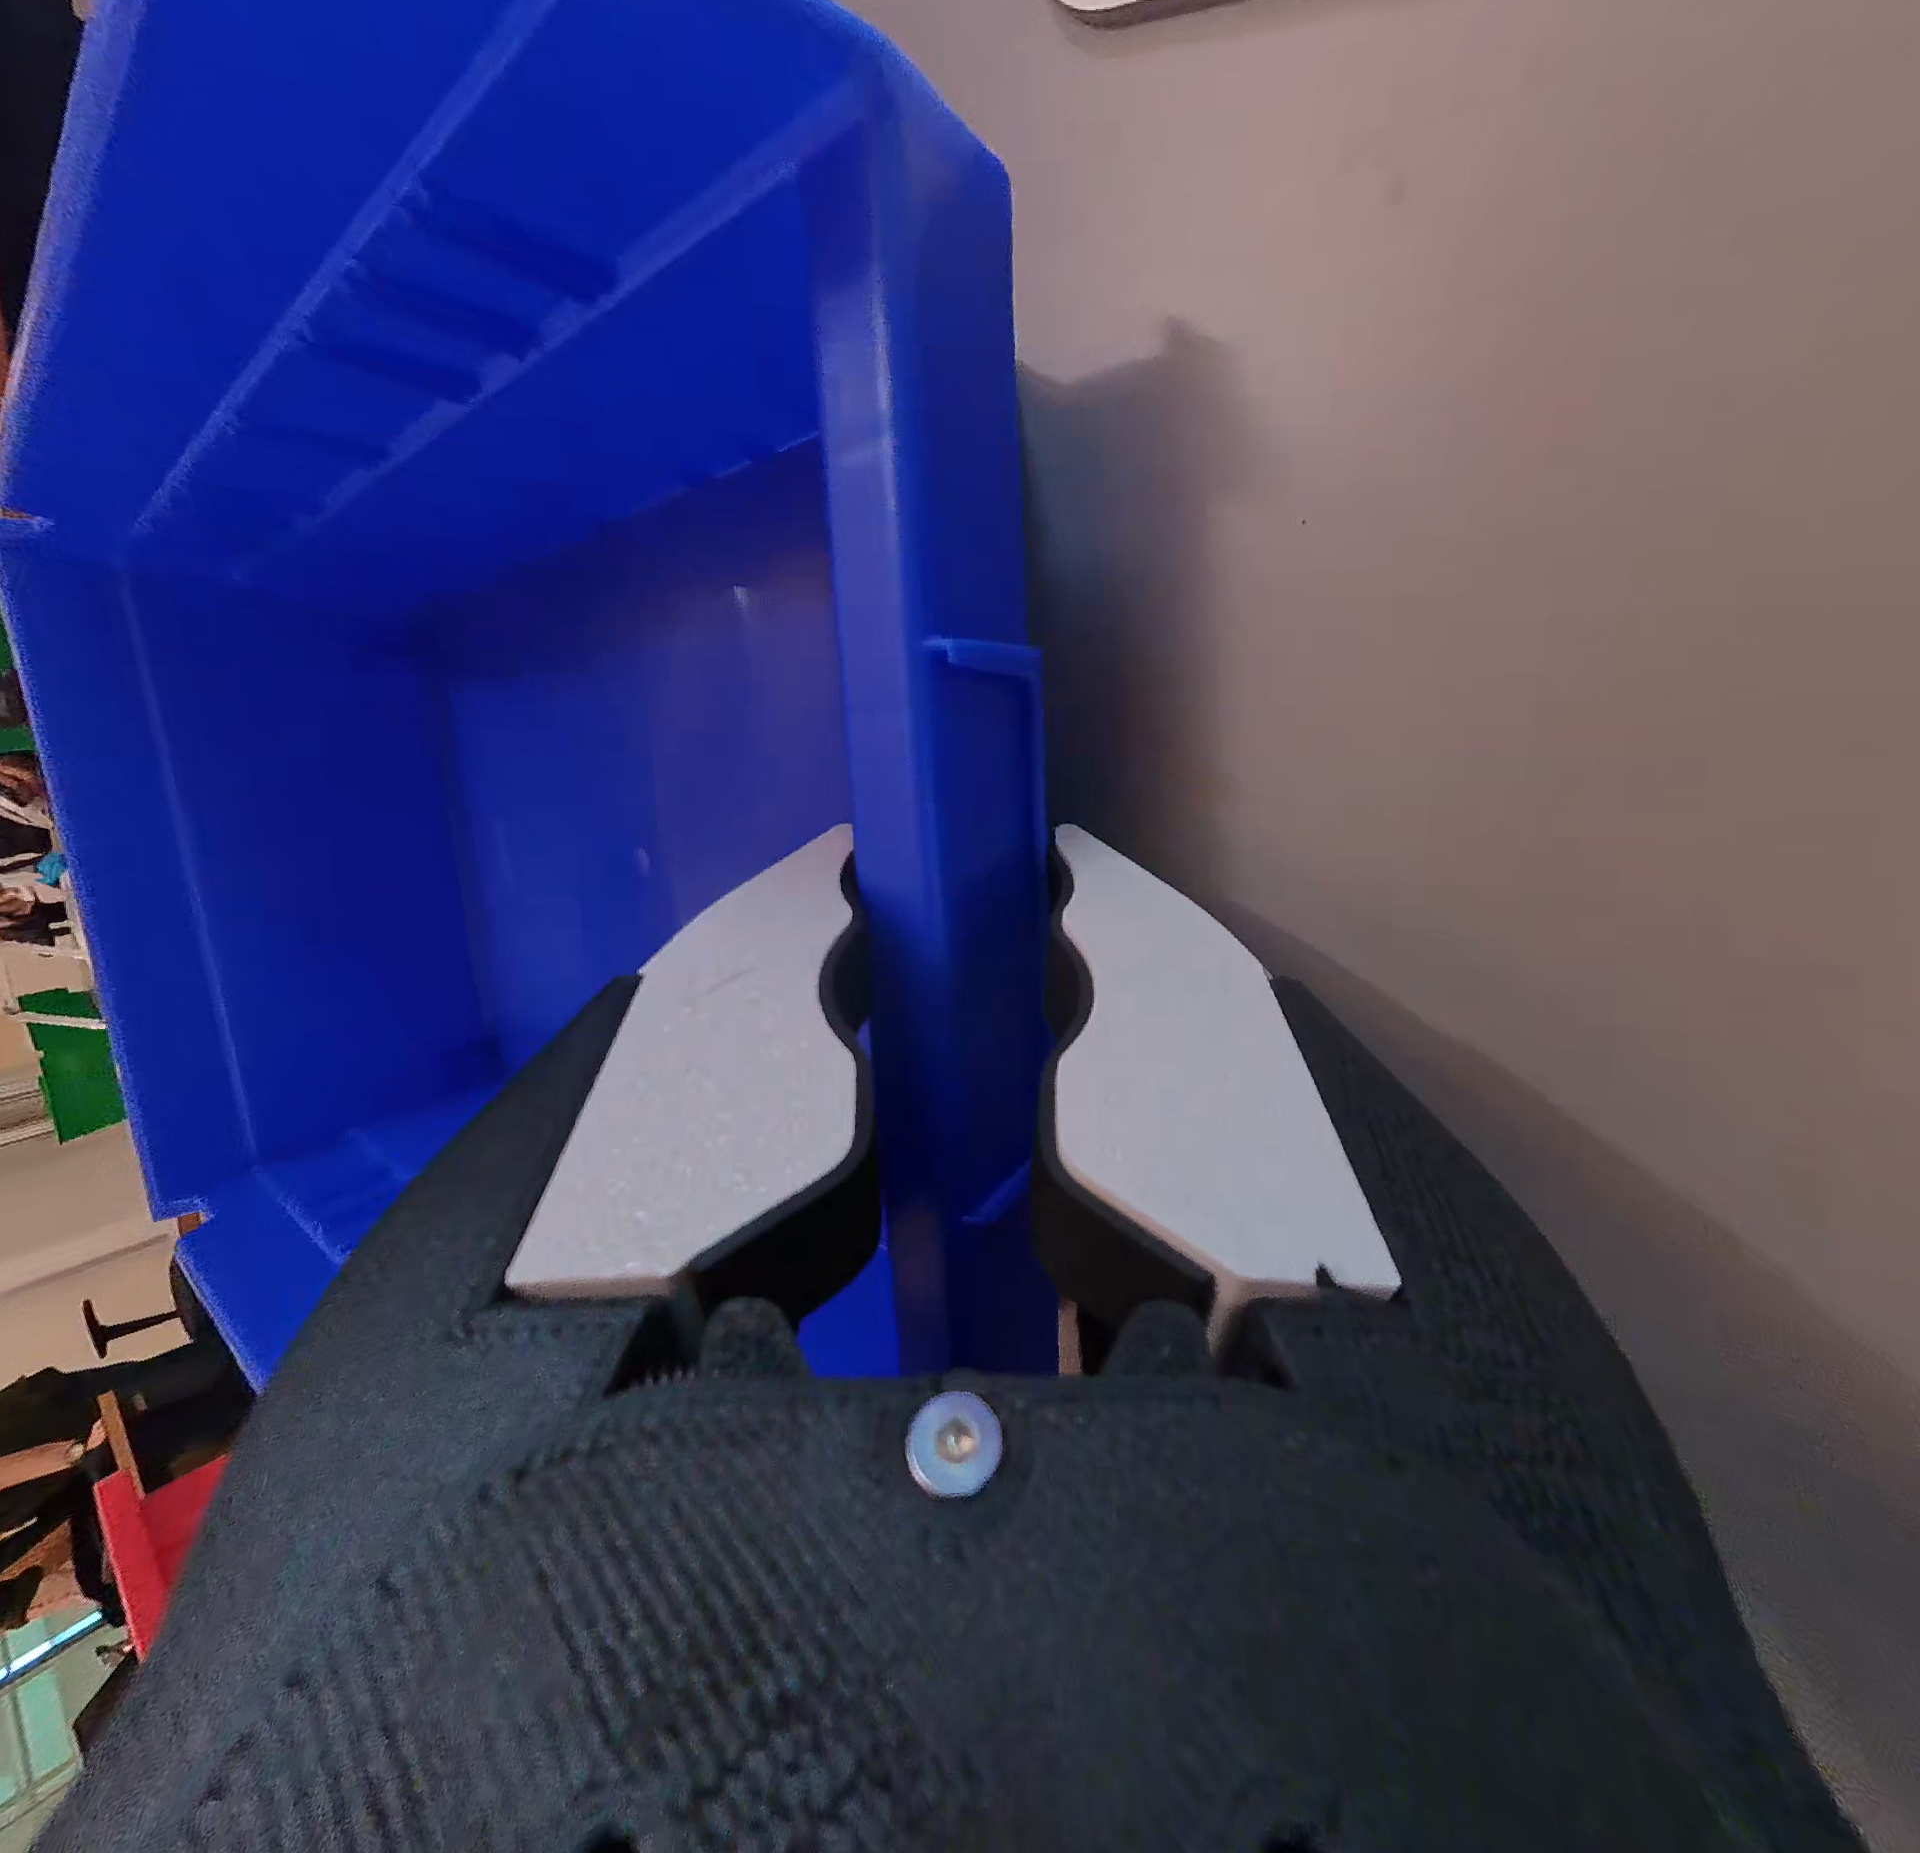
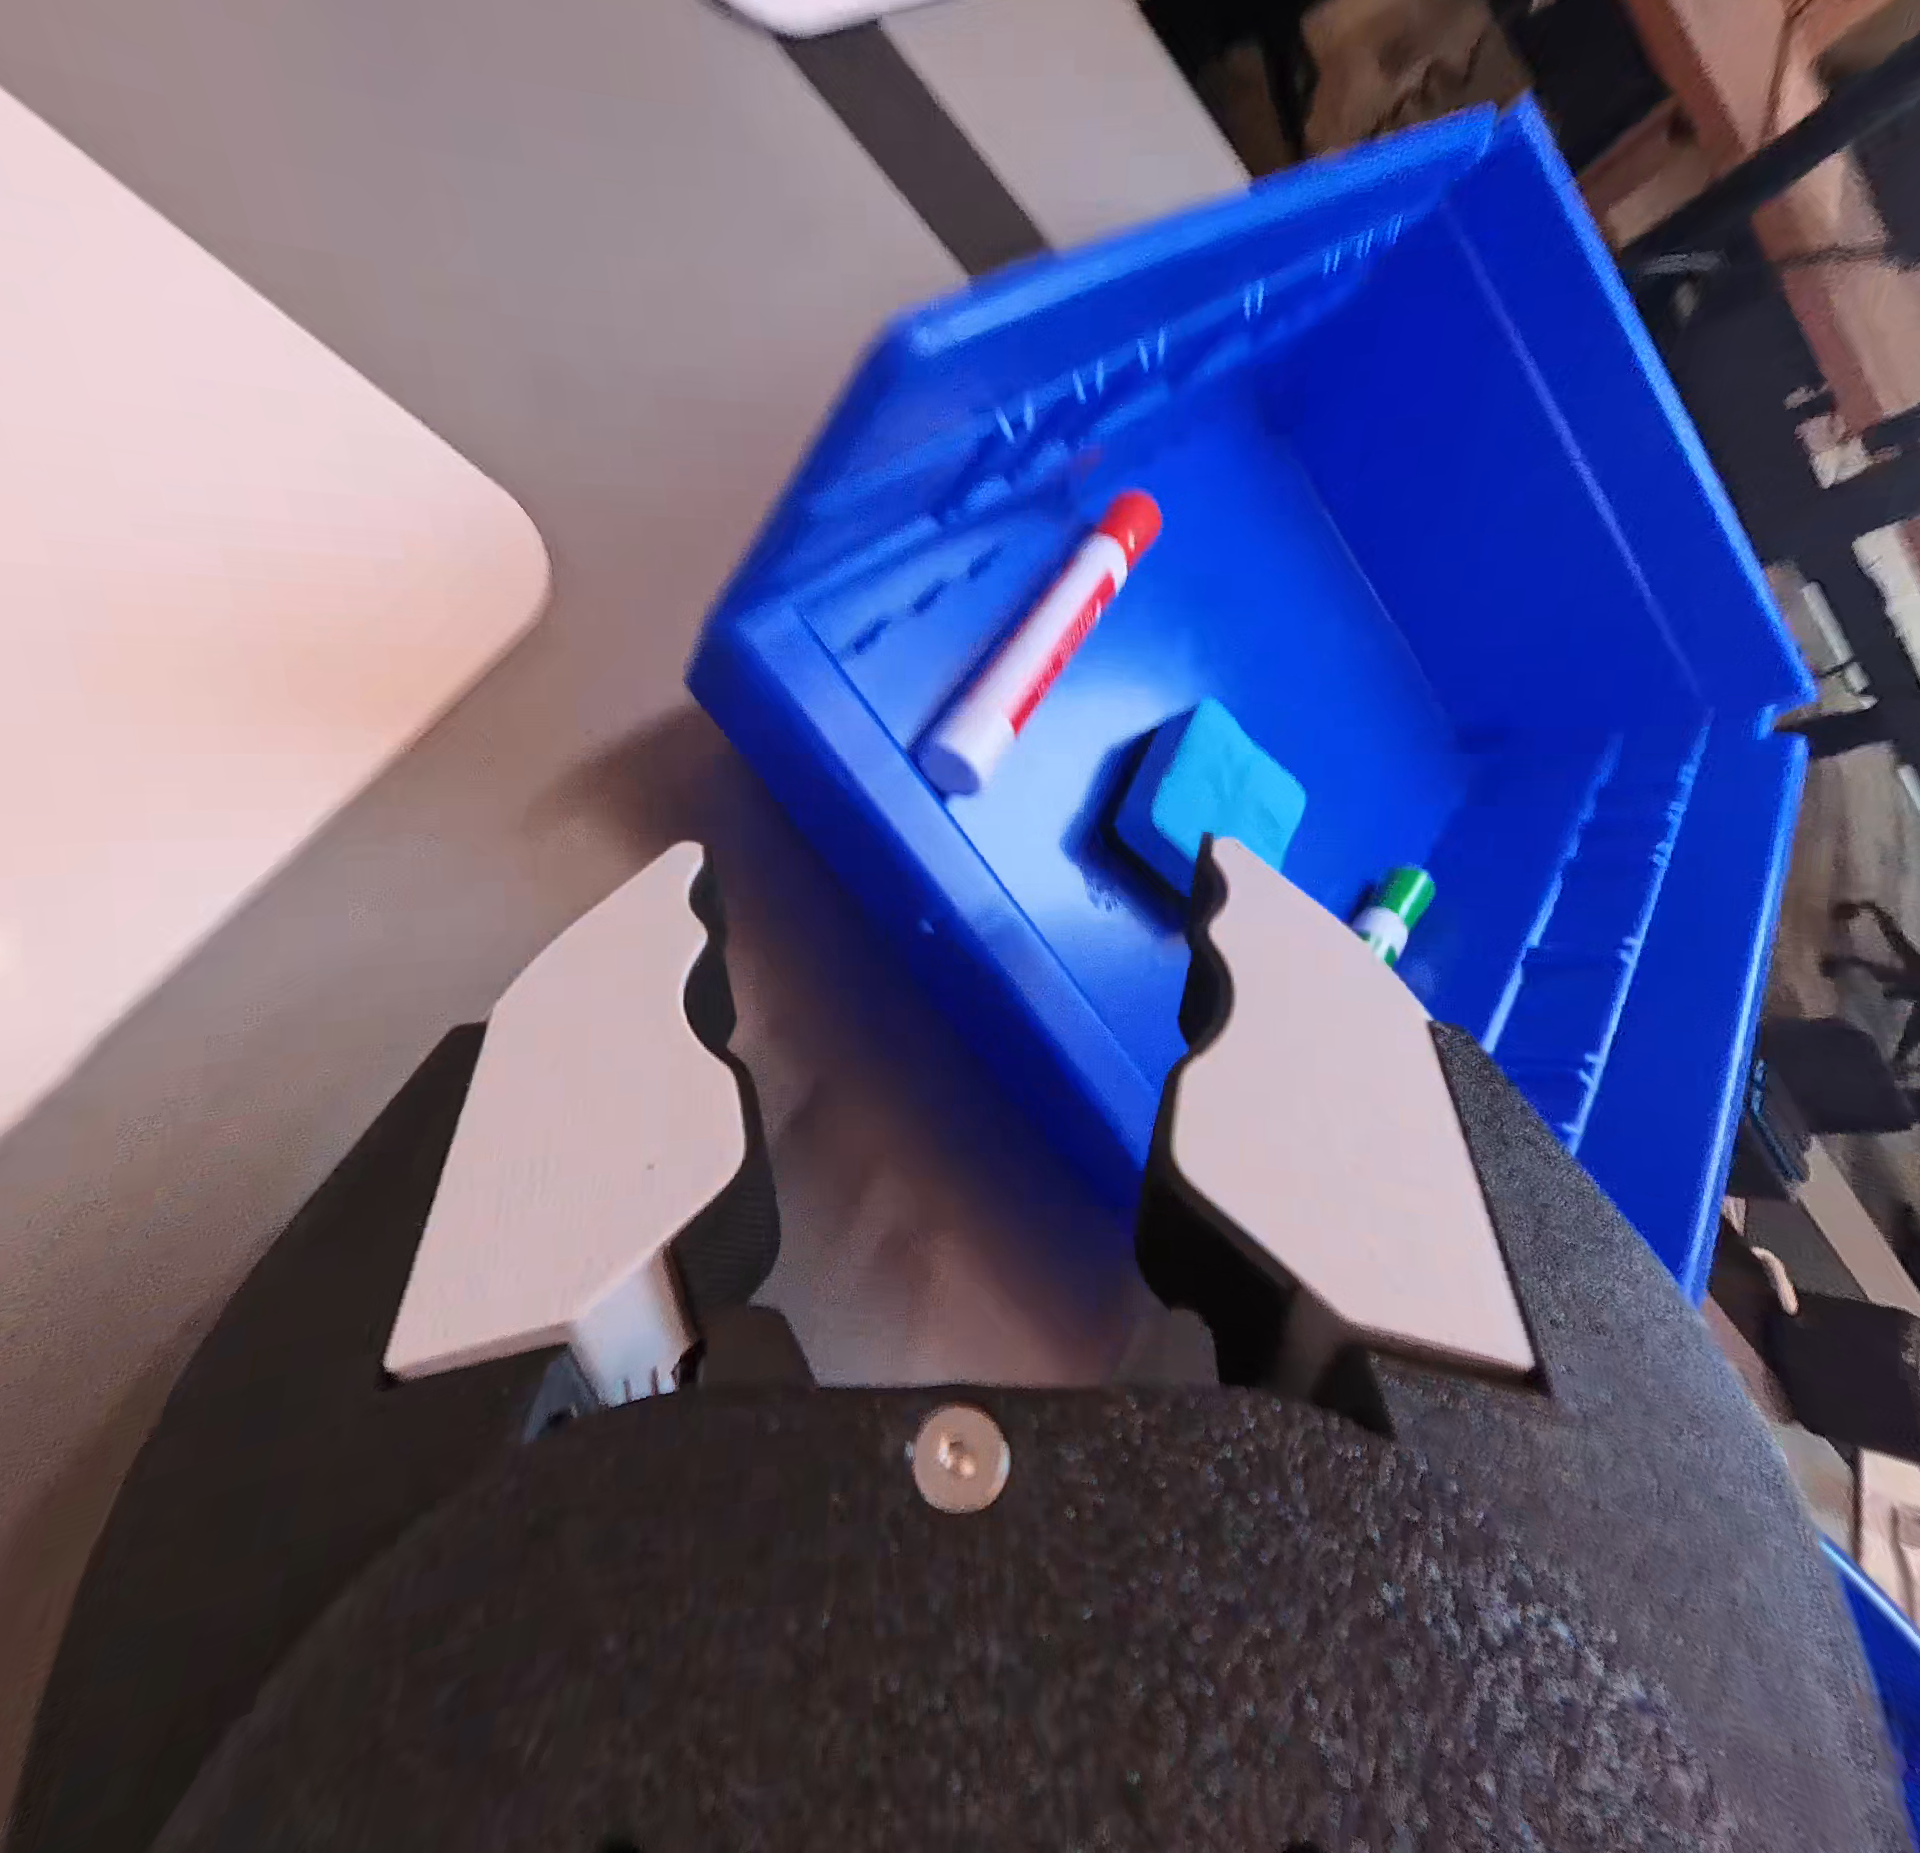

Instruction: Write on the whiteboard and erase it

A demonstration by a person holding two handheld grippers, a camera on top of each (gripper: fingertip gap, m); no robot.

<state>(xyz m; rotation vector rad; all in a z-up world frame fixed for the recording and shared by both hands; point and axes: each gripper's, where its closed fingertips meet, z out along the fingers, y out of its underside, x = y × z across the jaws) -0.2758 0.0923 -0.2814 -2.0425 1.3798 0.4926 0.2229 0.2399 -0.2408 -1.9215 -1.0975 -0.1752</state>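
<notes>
**Two grippers at the blue bin, nothing picked yet**

Two tools are at work, both close to the blue bin (image 2: 1455, 577), which serves as the landmark here. Nearest, the left gripper (image 1: 951, 868) is clamped on the bin's side wall, one finger inside the bin and one outside against the grey table (image 1: 1507, 556). The right gripper (image 2: 951, 858) hangs just before the bin's near wall with its jaws spread wide and nothing between them.

Inside the bin, closest to the right gripper, lies the blue eraser (image 2: 1210, 785), with a green-capped marker (image 2: 1392, 915) partly hidden behind one finger. Farther in, the red-capped marker (image 2: 1039, 640) leans along the bin's wall. Beyond the bin, to its side on the table, sits the whiteboard (image 2: 208, 577), its surface looking blank.

The step in hand appears to be fetching a marker while the bin is steadied. The next move likely calls for lowering the spread jaws over the wall and aligning them across a marker's barrel
</notes>
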